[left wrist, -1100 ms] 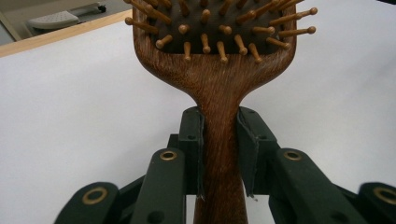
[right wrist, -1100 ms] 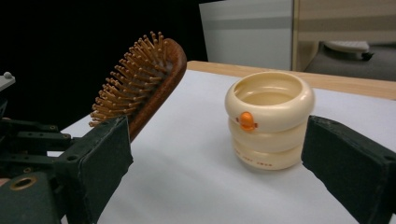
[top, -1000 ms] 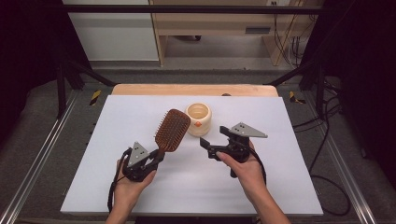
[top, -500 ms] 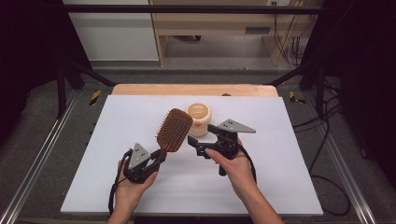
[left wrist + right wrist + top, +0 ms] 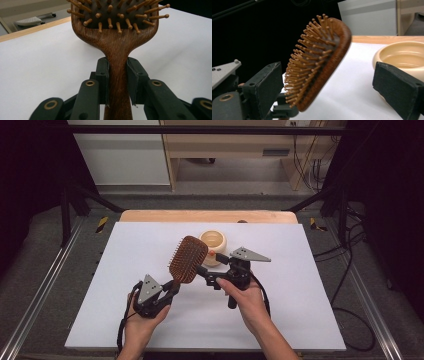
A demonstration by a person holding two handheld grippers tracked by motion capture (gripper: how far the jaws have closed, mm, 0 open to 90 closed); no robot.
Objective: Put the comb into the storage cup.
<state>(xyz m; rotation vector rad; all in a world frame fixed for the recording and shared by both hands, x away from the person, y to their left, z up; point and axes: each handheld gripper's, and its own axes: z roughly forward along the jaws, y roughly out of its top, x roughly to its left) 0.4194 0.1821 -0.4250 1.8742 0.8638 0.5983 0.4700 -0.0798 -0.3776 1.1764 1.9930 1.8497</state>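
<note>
White desk, dark room. Left claw clamped on wooden hairbrush handle, brush raised mid-desk. Right claw spread wide around brush head, not yet gripping; handover looks pending. Wooden bowl toward far edge.

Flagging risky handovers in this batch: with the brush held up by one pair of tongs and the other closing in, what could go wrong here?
1. The left tongs clamp only the narrow handle of the hairbrush; a push on its head could pivot it.
2. The right tongs stand open around the bristled head, so closing may land on the bristles and slip.
3. The bowl sits just behind; a swing could knock it.
</note>
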